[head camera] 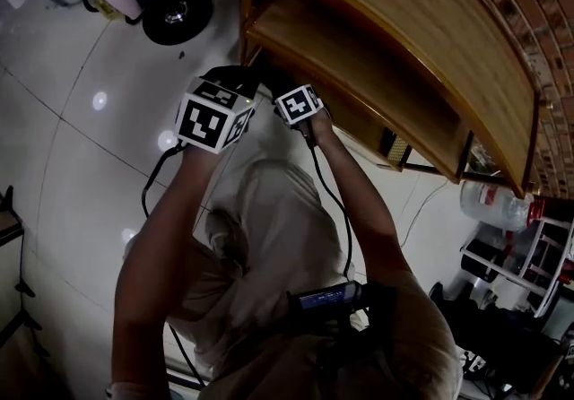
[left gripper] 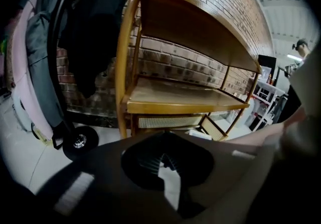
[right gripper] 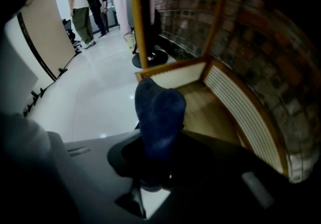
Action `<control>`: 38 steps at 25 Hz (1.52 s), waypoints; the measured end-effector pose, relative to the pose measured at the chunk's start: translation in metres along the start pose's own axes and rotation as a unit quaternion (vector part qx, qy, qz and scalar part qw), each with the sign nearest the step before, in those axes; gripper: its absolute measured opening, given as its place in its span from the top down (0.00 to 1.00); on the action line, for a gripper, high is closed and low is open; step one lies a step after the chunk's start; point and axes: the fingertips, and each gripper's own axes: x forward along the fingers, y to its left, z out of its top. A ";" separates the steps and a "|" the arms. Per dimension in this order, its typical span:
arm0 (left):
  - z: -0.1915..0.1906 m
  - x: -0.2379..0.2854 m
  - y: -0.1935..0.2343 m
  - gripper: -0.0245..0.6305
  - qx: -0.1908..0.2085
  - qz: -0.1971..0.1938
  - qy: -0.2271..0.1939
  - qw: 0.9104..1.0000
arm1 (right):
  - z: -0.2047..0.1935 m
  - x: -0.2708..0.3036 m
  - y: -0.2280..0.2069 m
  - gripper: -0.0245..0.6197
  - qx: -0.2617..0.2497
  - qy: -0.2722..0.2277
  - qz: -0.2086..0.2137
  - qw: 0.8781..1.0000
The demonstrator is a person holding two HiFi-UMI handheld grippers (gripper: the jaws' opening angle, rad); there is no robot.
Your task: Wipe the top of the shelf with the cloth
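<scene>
- Cloth (right gripper: 159,117): a dark blue wad, clamped in the right gripper (right gripper: 158,140) and standing up out of its jaws.
- Beyond the cloth lie a low board and the ribbed back panel of the wooden shelf (head camera: 404,39).
- Left gripper (left gripper: 161,160): jaws drawn close together with nothing between them, pointed at the shelf's near left corner.
- In the head view both grippers sit side by side at the shelf's left end, above the white floor (head camera: 72,120).

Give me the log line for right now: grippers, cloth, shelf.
right gripper: shut on cloth | left gripper: shut, empty | both low at shelf front | top not yet wiped
</scene>
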 end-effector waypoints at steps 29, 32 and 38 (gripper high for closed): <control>0.014 0.030 -0.080 0.96 0.008 -0.090 0.009 0.996 | -0.409 -0.115 -0.174 0.81 0.226 0.110 -0.121 0.960; 0.016 0.039 -0.110 0.96 0.034 -0.108 0.017 0.993 | -0.435 -0.125 -0.181 0.81 0.233 0.077 -0.145 0.959; 0.054 0.048 -0.108 0.96 -0.088 -0.122 -0.046 0.988 | -0.399 -0.109 -0.231 0.81 0.166 0.067 -0.217 0.960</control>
